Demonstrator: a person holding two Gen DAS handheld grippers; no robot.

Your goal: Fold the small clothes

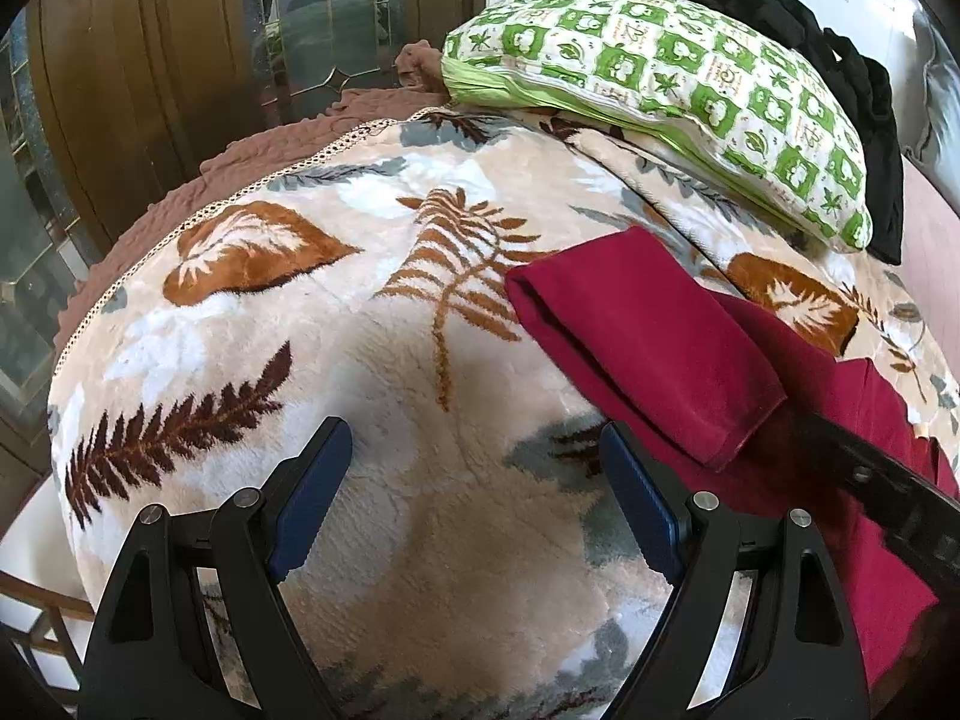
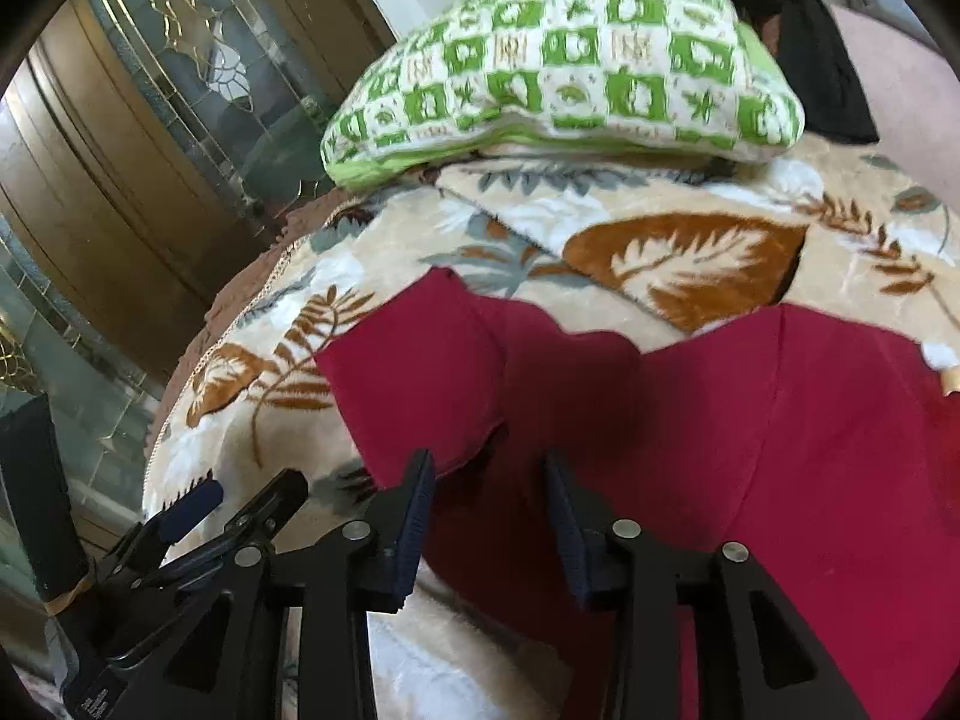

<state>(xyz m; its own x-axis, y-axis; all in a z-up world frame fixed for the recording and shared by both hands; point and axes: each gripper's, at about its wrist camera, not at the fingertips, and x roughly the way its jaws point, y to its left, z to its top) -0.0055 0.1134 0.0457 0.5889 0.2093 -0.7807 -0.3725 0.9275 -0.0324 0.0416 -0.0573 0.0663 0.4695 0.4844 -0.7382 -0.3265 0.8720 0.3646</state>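
A dark red garment (image 1: 648,348) lies on the leaf-patterned blanket (image 1: 360,360), with one part folded over on itself toward the left. In the right wrist view the garment (image 2: 750,420) spreads across the middle and right. My left gripper (image 1: 474,450) is open and empty, over the bare blanket just left of the garment. My right gripper (image 2: 489,480) is open and empty, just above the garment's near edge by the folded flap (image 2: 414,384). The left gripper also shows at the lower left of the right wrist view (image 2: 240,498).
A green and white patterned pillow (image 1: 672,90) lies at the far end of the bed with black clothing (image 1: 840,60) behind it. A brown quilted cover (image 1: 240,150) edges the blanket on the left. Wooden doors with glass panels (image 1: 180,60) stand beyond.
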